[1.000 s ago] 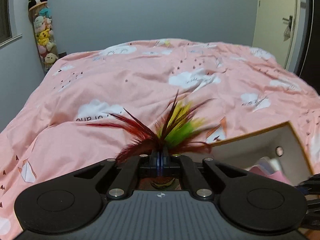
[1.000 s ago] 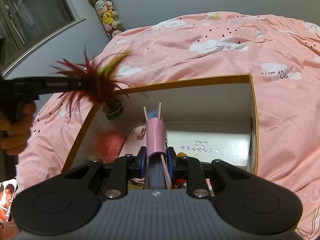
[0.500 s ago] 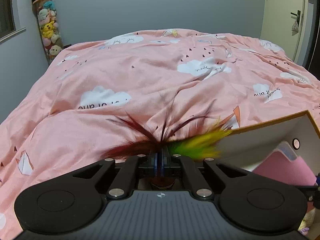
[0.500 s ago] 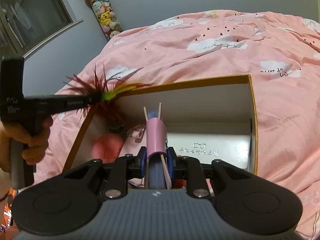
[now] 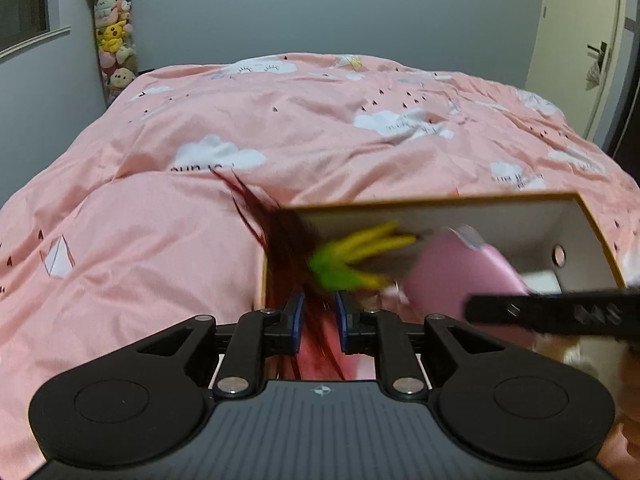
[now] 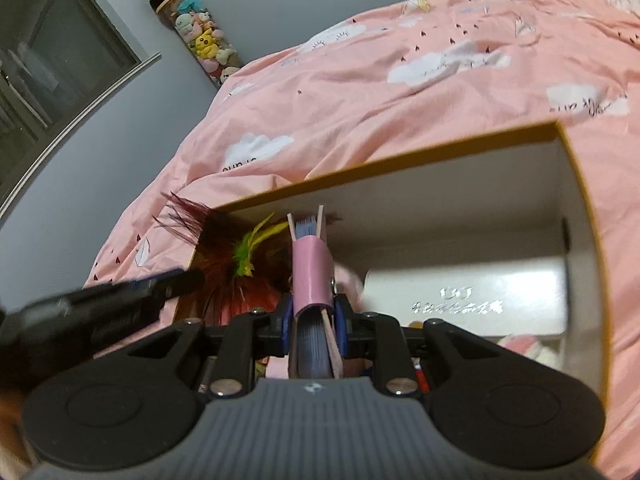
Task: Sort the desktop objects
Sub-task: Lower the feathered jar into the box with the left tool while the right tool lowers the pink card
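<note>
Two grippers over one box: the left gripper [image 5: 319, 312] has just been opening, its blue pads now spread with the feather toy [image 5: 340, 264] loose between them, red, green and yellow plumes blurred at the near-left corner of the box [image 5: 440, 206]. The right gripper [image 6: 313, 322] is pinching a pink notebook [image 6: 311, 272] upright, spine up, page edges showing, above the middle of the box. Box has an orange rim and white walls and sits on a pink cloud-print bedspread [image 5: 160, 240]; a white case [image 6: 468, 296] lies inside at right.
</note>
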`<control>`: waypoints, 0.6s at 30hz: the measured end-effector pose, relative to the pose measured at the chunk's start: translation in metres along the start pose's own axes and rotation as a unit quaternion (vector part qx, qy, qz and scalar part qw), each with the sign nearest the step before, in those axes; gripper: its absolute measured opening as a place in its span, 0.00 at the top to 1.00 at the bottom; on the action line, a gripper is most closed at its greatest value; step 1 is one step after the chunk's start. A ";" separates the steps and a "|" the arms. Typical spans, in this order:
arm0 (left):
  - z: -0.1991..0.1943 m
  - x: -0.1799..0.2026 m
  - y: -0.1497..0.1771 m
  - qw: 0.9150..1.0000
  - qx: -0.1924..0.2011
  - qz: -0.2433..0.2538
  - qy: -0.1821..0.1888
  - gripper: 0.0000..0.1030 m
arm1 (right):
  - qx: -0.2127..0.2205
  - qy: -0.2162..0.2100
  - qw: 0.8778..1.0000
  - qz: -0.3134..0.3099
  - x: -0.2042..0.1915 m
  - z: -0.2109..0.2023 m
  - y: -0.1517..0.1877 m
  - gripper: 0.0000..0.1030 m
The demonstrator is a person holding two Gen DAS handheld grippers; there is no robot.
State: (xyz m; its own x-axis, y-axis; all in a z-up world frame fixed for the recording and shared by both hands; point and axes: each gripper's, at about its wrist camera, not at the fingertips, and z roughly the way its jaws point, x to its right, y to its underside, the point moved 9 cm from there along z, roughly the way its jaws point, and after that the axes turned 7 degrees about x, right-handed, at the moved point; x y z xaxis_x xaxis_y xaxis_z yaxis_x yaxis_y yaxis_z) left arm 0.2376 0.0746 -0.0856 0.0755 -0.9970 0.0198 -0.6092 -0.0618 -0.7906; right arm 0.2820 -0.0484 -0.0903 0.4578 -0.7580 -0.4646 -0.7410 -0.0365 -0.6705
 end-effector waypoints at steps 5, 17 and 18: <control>-0.002 0.005 0.017 1.000 -0.003 0.022 -0.011 0.78 | -0.005 -0.020 0.999 0.033 -0.007 0.015 0.006 0.78; 0.000 -0.008 0.027 0.999 -0.021 -0.020 -0.015 0.70 | -0.021 -0.026 0.998 0.059 -0.013 0.041 0.018 0.78; 0.000 -0.008 0.027 0.999 -0.022 -0.023 -0.015 0.70 | -0.024 -0.026 0.998 0.058 -0.012 0.042 0.019 0.78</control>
State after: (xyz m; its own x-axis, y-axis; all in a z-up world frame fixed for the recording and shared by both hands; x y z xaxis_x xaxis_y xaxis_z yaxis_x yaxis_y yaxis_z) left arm 0.2202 0.0808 -0.1070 0.1269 -0.9913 0.0364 -0.6383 -0.1097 -0.7619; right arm 0.2830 -0.0126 -0.1214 0.3906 -0.7244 -0.5680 -0.8133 0.0175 -0.5816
